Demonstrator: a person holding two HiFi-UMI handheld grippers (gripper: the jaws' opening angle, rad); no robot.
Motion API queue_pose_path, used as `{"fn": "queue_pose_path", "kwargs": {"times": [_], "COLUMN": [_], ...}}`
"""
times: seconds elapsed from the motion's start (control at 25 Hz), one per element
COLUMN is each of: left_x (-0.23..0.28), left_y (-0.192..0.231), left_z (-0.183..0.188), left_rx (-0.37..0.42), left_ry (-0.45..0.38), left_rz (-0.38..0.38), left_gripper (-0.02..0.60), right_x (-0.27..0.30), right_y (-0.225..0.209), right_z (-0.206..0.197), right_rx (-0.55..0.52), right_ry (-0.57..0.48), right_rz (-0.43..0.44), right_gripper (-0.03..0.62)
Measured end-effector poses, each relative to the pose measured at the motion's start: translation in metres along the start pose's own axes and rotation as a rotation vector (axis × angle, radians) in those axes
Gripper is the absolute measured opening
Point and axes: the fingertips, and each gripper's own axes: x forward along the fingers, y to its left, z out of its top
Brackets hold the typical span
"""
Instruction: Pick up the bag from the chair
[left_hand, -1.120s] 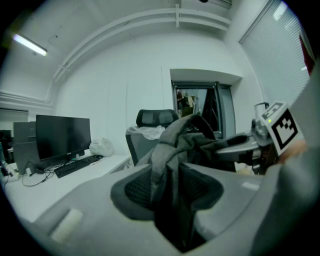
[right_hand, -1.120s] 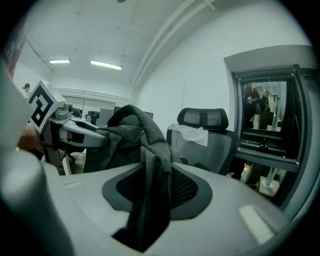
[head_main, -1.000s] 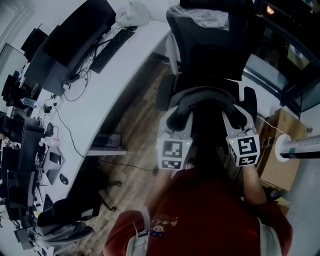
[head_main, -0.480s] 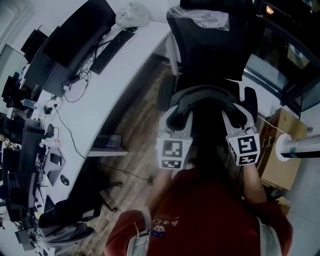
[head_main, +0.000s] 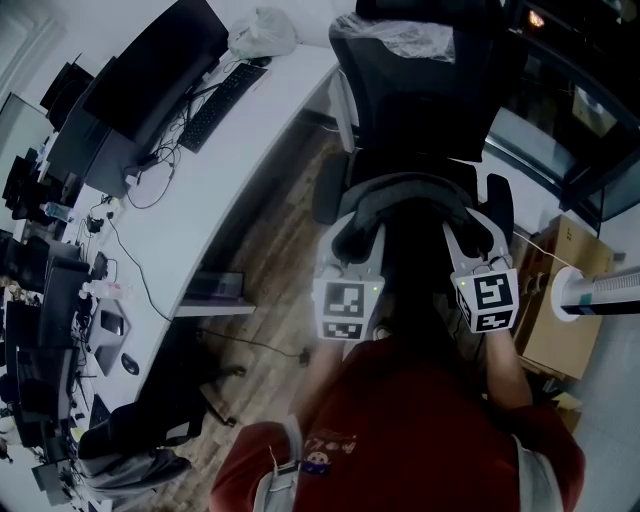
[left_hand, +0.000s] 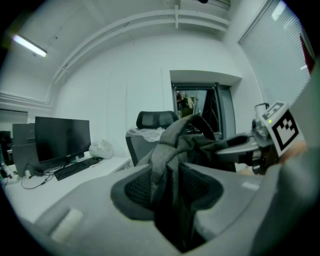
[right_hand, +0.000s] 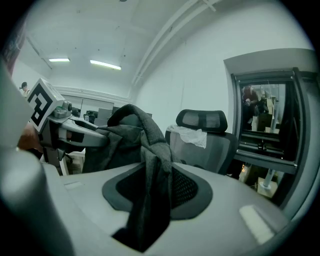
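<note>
My left gripper (left_hand: 168, 176) is closed down on a fold of the bag's (head_main: 405, 192) dark grey cloth, and my right gripper (right_hand: 150, 186) pinches another fold of it the same way. In each, the cloth fills the narrow slot between the jaws. The bag hangs between the two grippers, over the seat of the chair (head_main: 420, 95) and in front of its backrest. It is too dark underneath for me to tell whether its bottom is clear of the seat.

My worry is the grip: I have only soft, bunched cloth, not a firm handle, so I judge the weight could drag a fold out of one slot. Raising one side faster would tip the load onto the other gripper and make that more likely. The armrest (head_main: 328, 190) is close on the left and could snag the cloth.

The grey band arches from one gripper to the other and bows away from me toward the backrest, so the long axis runs left to right across me.
</note>
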Motion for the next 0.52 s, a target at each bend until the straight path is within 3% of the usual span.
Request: {"fn": "queue_pose_path", "kwargs": {"times": [0.52], "left_x": [0.0052], "left_y": [-0.0015], "left_z": [0.0049], "left_rx": [0.008], "left_ry": [0.004], "left_rz": [-0.013], "left_gripper": [0.149], "right_x": [0.0007], "right_y": [-0.0059], "right_z": [0.0017], "right_rx": [0.002], "right_ry": [-0.002], "right_rz": [-0.007], "right_gripper": [0.127]}}
